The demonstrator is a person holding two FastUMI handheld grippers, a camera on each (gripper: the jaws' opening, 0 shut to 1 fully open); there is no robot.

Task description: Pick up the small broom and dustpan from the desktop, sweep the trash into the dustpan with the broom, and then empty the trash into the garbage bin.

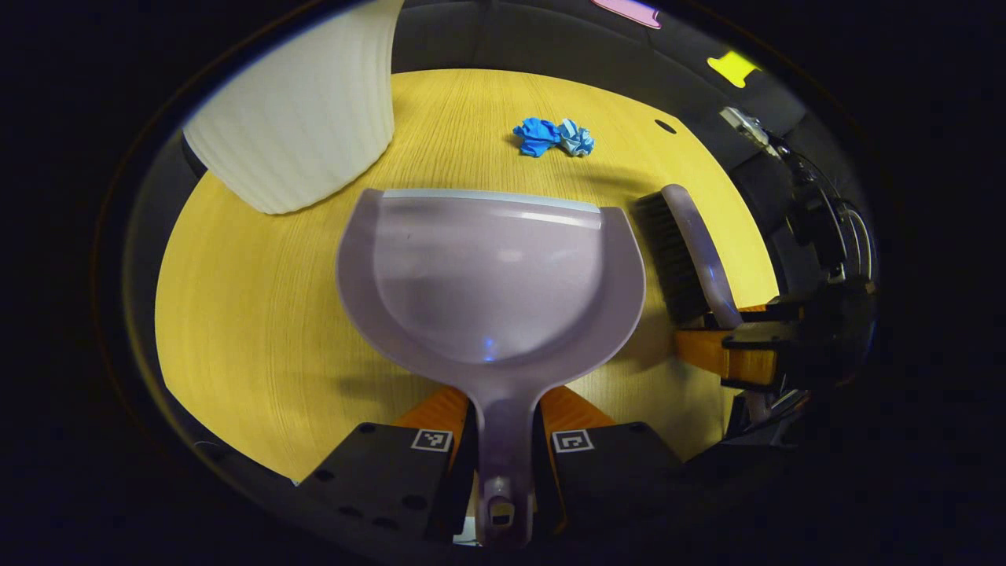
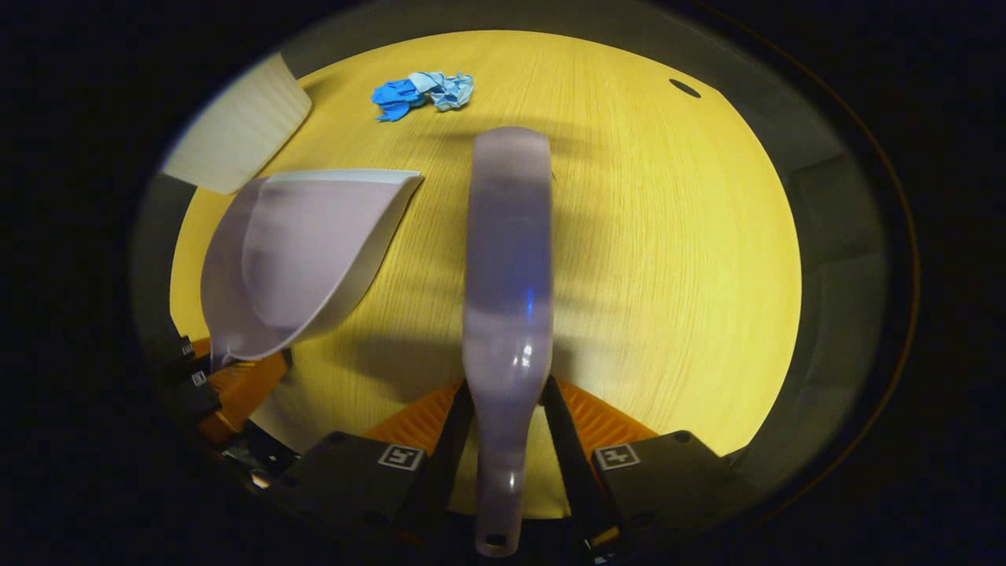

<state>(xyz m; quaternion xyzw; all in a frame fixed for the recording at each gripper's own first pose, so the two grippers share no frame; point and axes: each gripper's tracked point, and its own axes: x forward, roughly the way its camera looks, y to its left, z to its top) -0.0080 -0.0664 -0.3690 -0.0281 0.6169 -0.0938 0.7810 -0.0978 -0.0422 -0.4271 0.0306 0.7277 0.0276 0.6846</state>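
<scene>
Dustpan (image 1: 487, 275) handle is sitting clenched in the left tool (image 1: 503, 452); right tool (image 2: 507, 460) is gripping the broom (image 2: 507, 275); blue trash (image 1: 554, 137) is lying far on the table (image 1: 251, 314), right of the white bin (image 1: 299, 110).

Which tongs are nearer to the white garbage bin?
Left. The left tongs, shut on the dustpan handle, sit just beside the white garbage bin. The right tongs, holding the broom, are farther, beyond the dustpan.

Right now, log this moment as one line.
left gripper: holds dustpan | right gripper: holds broom | blue trash: unswept on desktop
</scene>
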